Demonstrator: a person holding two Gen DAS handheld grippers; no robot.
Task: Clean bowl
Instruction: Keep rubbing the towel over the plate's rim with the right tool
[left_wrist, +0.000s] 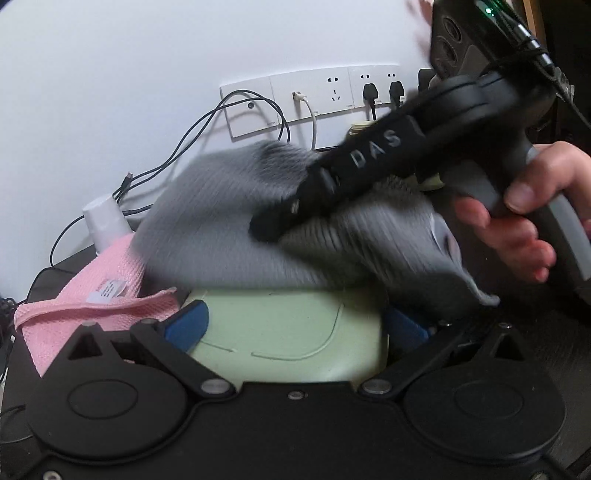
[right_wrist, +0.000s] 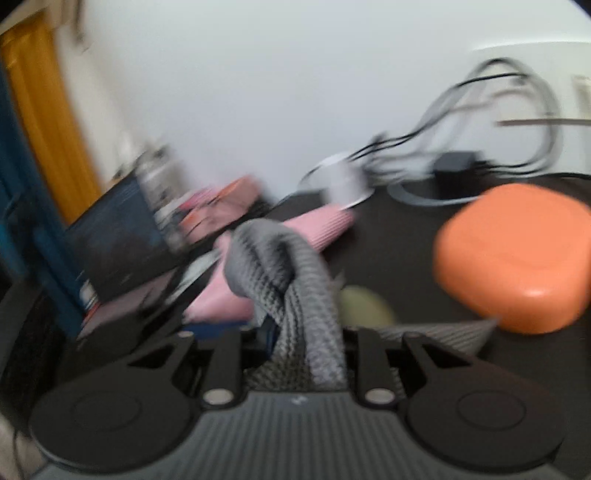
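on dark table: one green bowl (left_wrist: 288, 332) clamped in left gripper (left_wrist: 291, 325), one grey cloth (right_wrist: 291, 280) pinched in right gripper (right_wrist: 295, 332) (one orange bowl (right_wrist: 513, 258) nearby).

Left wrist cam is set low behind its own fingers, facing a white wall w/ sockets, very close to a pale green plastic bowl (left_wrist: 288, 328). Right wrist cam is aimed down over a dark tabletop (right_wrist: 399, 236), blurred. Shared: ribbed grey cloth (left_wrist: 221, 229) (right_wrist: 291, 280), pink mesh cloth (left_wrist: 107, 295) (right_wrist: 317, 225).

So that's two bowls, one green (left_wrist: 280, 332) and one orange (right_wrist: 513, 258), two cloths, grey (left_wrist: 221, 229) and pink (left_wrist: 99, 295), one white cup (left_wrist: 105, 221), plus two grippers (left_wrist: 295, 325) (right_wrist: 295, 332).
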